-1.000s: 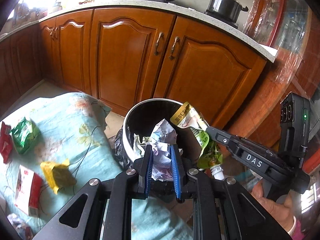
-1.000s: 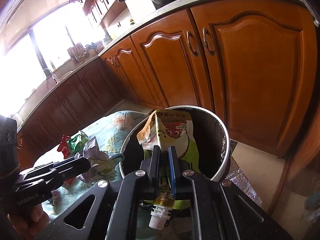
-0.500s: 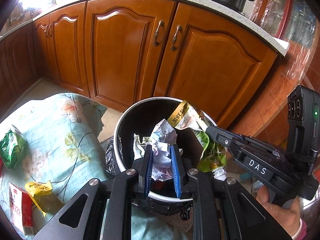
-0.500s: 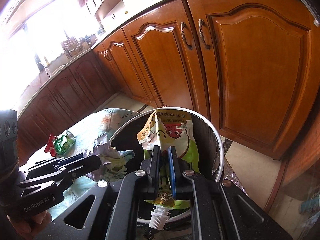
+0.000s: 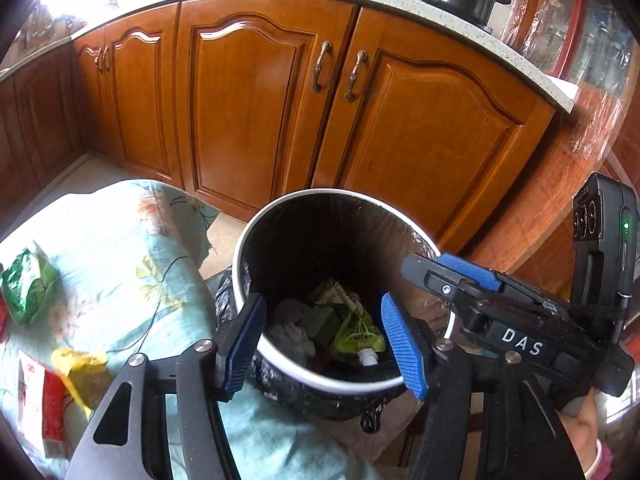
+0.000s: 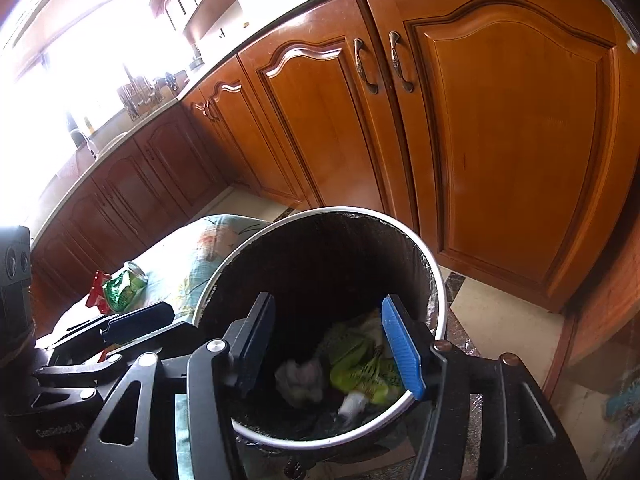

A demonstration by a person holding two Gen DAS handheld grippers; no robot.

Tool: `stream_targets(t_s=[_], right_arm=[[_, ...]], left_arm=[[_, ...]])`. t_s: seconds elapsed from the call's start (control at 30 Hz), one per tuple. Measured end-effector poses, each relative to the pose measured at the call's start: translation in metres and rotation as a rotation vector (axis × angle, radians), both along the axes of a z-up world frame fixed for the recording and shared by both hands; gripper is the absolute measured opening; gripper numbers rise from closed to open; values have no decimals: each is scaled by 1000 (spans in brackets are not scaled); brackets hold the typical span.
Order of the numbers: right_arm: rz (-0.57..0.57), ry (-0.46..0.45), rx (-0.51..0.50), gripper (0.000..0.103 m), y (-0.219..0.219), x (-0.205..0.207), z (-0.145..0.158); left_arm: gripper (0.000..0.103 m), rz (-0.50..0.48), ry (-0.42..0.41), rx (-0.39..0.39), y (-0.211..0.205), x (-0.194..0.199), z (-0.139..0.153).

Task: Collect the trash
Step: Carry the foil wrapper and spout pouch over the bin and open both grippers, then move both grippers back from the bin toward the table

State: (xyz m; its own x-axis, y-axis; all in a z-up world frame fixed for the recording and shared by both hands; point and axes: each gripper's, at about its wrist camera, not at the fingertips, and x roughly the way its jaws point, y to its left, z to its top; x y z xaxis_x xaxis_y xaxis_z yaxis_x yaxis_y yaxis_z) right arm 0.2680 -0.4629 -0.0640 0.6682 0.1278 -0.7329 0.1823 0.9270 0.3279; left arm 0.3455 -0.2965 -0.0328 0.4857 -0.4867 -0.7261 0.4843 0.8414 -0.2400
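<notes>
The left gripper [image 5: 322, 338] and the right gripper [image 6: 334, 344], lettered "DAS", hover over the bin [image 5: 256, 236], jaws opening with nothing between them. The green pouch [image 5: 358, 334] and crumpled paper [image 5: 290, 334] lie inside. Wrappers [image 5: 26, 292] remain on the floral cloth [image 5: 120, 248] beside the bin.

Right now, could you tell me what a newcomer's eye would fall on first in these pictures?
First the round trash bin lined with a black bag, standing before the wooden cabinets, with a green spouted pouch and crumpled paper lying at its bottom. Above its rim the left gripper and right gripper hang with blue-padded jaws opening and nothing between them. More wrappers, among them a green packet, lie on the pale floral cloth left of the bin.
</notes>
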Motion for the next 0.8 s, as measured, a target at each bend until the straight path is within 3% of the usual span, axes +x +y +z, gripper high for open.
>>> stream_targets(t_s=[0.17,0.47,0.8], right_arm=[[-4,-38,31,80,10,-17,9],[34,-88,78,89,48,-50,23],[122,-57,135,90,107,-63,15]], left_arm=[[65,46,2,-18,28,-21,0],[65,136,-10,-28,89,-70,1],[65,259,-6,-31,164,-120,5]])
